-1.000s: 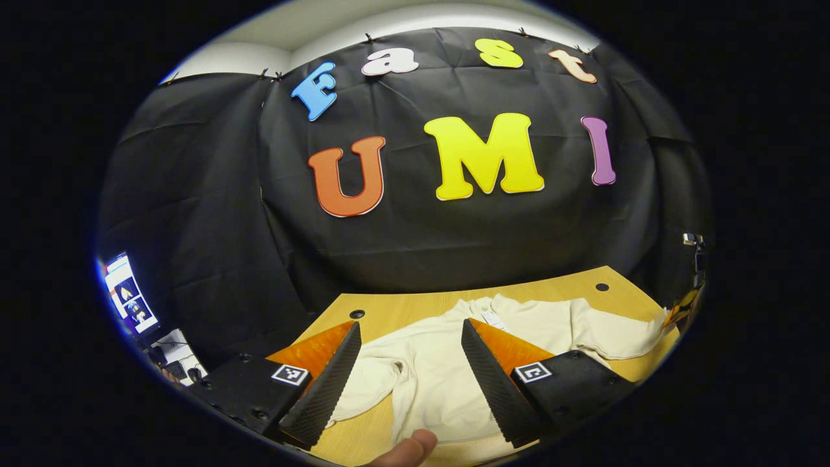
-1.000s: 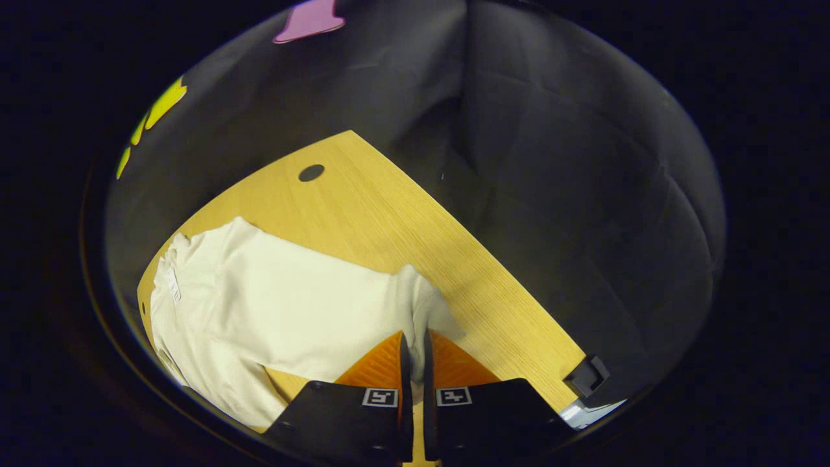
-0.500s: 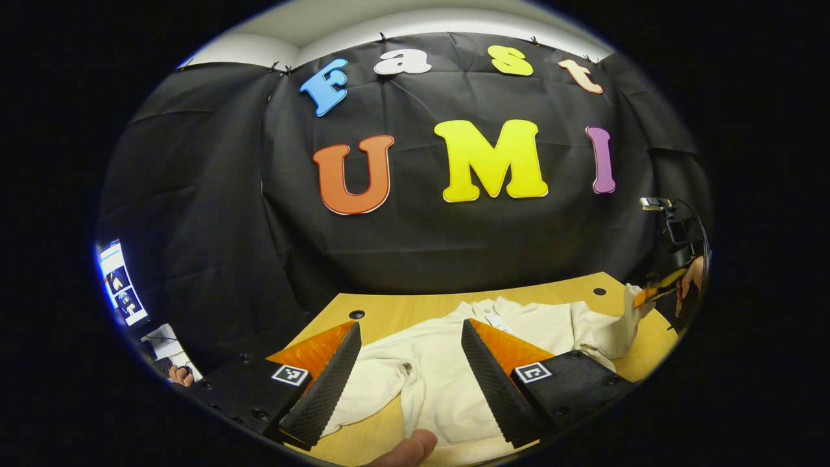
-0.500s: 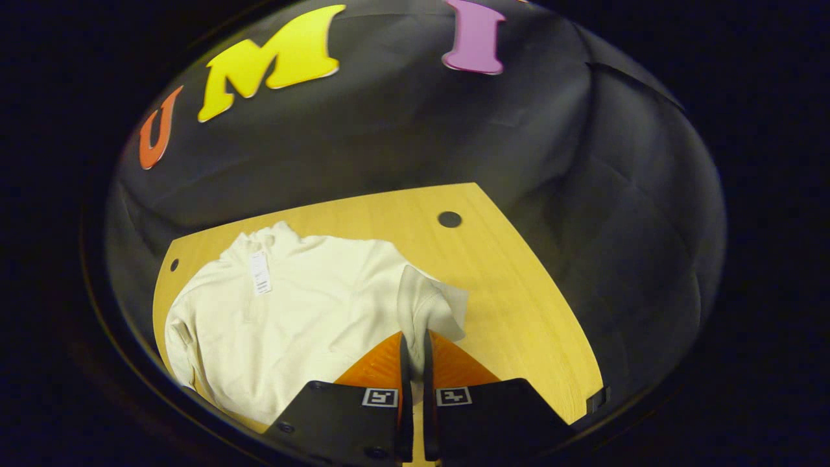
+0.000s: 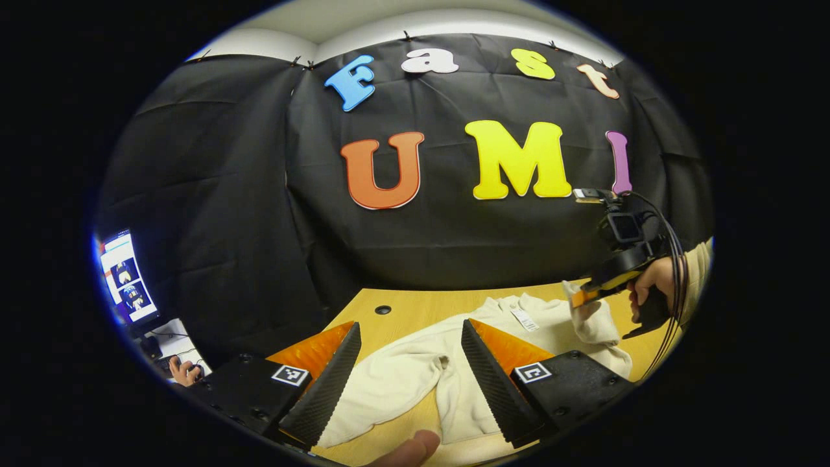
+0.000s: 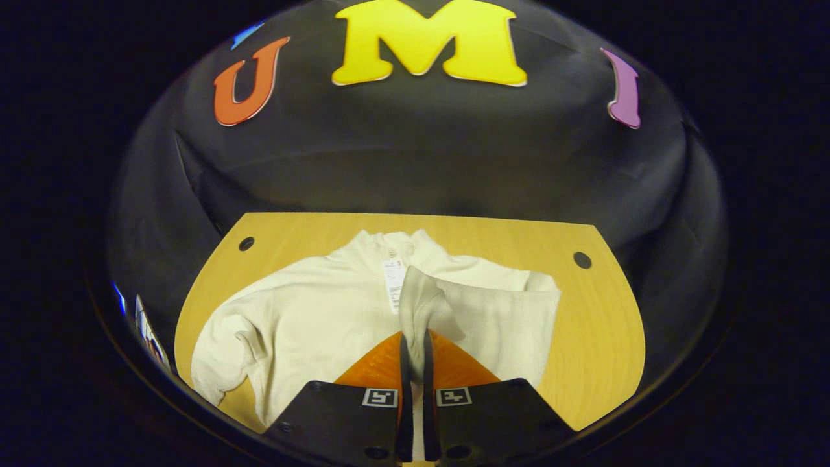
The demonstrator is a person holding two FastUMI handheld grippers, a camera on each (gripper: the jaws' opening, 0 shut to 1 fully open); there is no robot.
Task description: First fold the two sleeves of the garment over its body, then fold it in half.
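A cream long-sleeved garment (image 6: 324,318) lies spread on the wooden table (image 6: 603,324), collar toward the wall, a white tag near the neck. My right gripper (image 6: 415,340) is shut on the cuff of one sleeve (image 6: 421,298), held up over the garment's body with the sleeve folded across it. In the left gripper view that gripper (image 5: 577,297) hangs over the garment (image 5: 545,321) in a hand (image 5: 652,279). My left gripper (image 5: 410,337) stands open above the other sleeve (image 5: 389,383), which lies flat on the table, nothing between its fingers.
Round cable holes (image 6: 581,260) mark the table's far corners. A lit monitor (image 5: 123,275) and a person's hand (image 5: 181,371) are off the table's left side. A thumb tip (image 5: 408,449) shows at the bottom of the left gripper view.
My right gripper has lifted the sleeve cuff from the table's right side and swung it inward over the garment's body. My left gripper stayed open, shifting slightly left.
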